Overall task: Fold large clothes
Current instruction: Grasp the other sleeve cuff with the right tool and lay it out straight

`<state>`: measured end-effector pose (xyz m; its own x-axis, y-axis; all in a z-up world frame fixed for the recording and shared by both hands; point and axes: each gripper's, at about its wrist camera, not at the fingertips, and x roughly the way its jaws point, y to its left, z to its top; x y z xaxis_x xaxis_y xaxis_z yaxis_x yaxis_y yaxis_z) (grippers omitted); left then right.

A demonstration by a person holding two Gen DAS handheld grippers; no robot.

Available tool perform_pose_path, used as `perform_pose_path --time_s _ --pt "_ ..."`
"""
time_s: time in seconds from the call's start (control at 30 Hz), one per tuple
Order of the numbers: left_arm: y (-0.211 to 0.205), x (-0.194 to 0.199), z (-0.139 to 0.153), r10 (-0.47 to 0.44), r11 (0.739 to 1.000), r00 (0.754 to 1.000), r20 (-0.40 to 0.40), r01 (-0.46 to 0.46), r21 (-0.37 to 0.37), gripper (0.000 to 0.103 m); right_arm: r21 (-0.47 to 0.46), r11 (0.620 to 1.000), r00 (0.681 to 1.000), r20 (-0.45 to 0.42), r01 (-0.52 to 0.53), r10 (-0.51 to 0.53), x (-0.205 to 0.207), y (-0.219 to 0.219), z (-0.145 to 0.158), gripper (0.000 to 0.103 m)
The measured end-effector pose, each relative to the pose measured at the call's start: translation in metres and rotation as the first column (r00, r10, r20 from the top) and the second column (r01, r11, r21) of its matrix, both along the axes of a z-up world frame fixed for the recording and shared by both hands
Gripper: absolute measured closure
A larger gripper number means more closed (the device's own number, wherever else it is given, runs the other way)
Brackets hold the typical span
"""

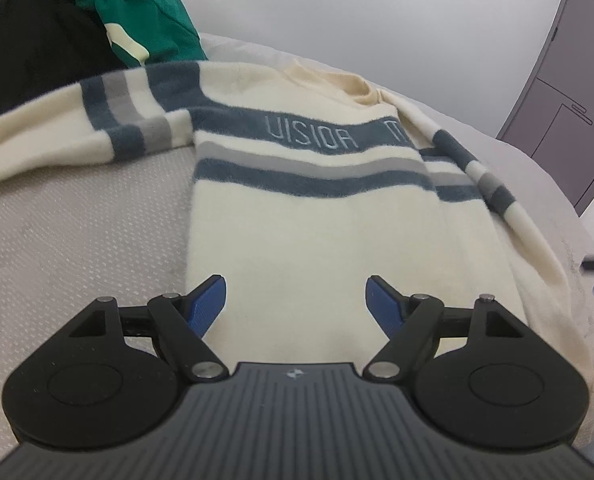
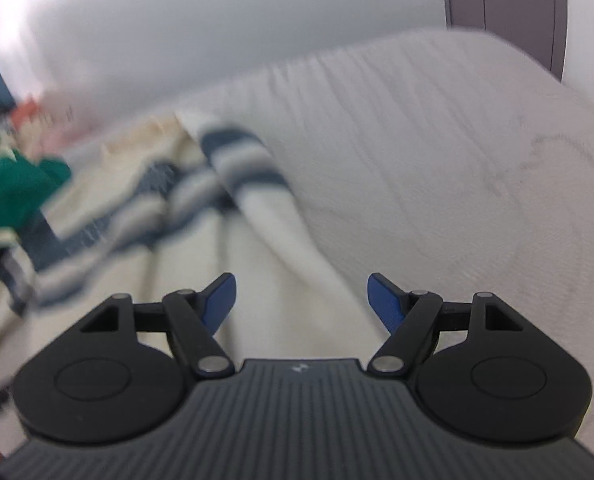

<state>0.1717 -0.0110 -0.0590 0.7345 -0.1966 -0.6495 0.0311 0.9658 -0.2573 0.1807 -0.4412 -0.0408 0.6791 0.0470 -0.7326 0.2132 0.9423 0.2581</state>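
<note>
Sweater is spread flat on the bed, one sleeve thrown out toward 10 o'clock in the left view, the other lying along its edge at 2 o'clock — judged early in the fold, with no hem or sleeve yet gripped. Left gripper and right gripper are both held wide apart with nothing between the pads; a grasp on an edge is judged next. Pale textured cover, green garment at 11 o'clock, grey door at 2 — right view is blurred.
</note>
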Motion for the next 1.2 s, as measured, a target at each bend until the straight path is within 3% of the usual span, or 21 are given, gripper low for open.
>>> perform_pose_path --time_s 0.13,0.23,0.3,0.33,0.4,0.47,0.63,0.77,0.9,1.03,1.2 --pt "0.004 0.000 -0.002 0.011 1.000 1.000 -0.009 -0.011 -0.003 0.022 0.054 0.999 0.992 -0.123 0.000 0.006 0.007 -0.018 -0.041 0.029" --pt "0.007 0.000 -0.004 0.021 1.000 1.000 -0.016 -0.021 -0.017 0.022 0.105 0.994 0.992 -0.127 0.005 0.009 0.011 -0.023 -0.061 0.034" --pt "0.009 -0.001 -0.006 0.025 1.000 0.999 -0.019 -0.026 -0.018 0.021 0.149 0.989 0.994 -0.112 0.001 0.016 0.016 -0.024 -0.071 0.053" --pt "0.010 -0.001 -0.006 0.029 0.999 0.999 -0.020 -0.029 -0.020 0.021 0.146 0.989 0.995 -0.102 -0.008 0.023 0.019 -0.021 -0.074 0.057" --pt "0.013 -0.002 -0.007 0.044 0.999 0.999 -0.023 -0.044 -0.025 0.021 0.123 0.992 0.997 -0.065 -0.041 0.049 0.022 -0.016 -0.072 0.086" --pt "0.015 -0.002 -0.007 0.055 0.998 0.998 -0.020 -0.055 -0.033 0.021 0.087 0.994 0.997 -0.035 -0.059 0.062 0.028 -0.016 -0.062 0.089" --pt "0.020 0.001 -0.008 0.078 0.995 0.997 -0.020 -0.079 -0.063 0.021 -0.016 0.999 0.995 0.094 -0.037 0.038 0.037 -0.045 -0.010 0.091" --pt "0.023 0.005 -0.012 0.088 0.992 0.995 -0.047 -0.092 -0.084 0.021 -0.113 0.992 0.989 0.138 0.064 -0.048 0.063 -0.093 0.029 0.091" --pt "0.027 0.010 -0.016 0.109 0.988 0.991 -0.080 -0.116 -0.097 0.021 -0.142 0.975 0.976 0.164 0.170 -0.146 0.104 -0.137 0.053 0.091" --pt "0.028 0.014 -0.014 0.118 0.988 0.989 -0.087 -0.126 -0.092 0.021 -0.220 0.949 0.967 0.171 0.226 -0.191 0.153 -0.157 0.057 0.091" --pt "0.032 0.019 -0.015 0.153 0.986 0.982 -0.107 -0.160 -0.051 0.021 -0.251 0.925 0.957 0.131 0.284 -0.258 0.203 -0.181 0.024 0.092"
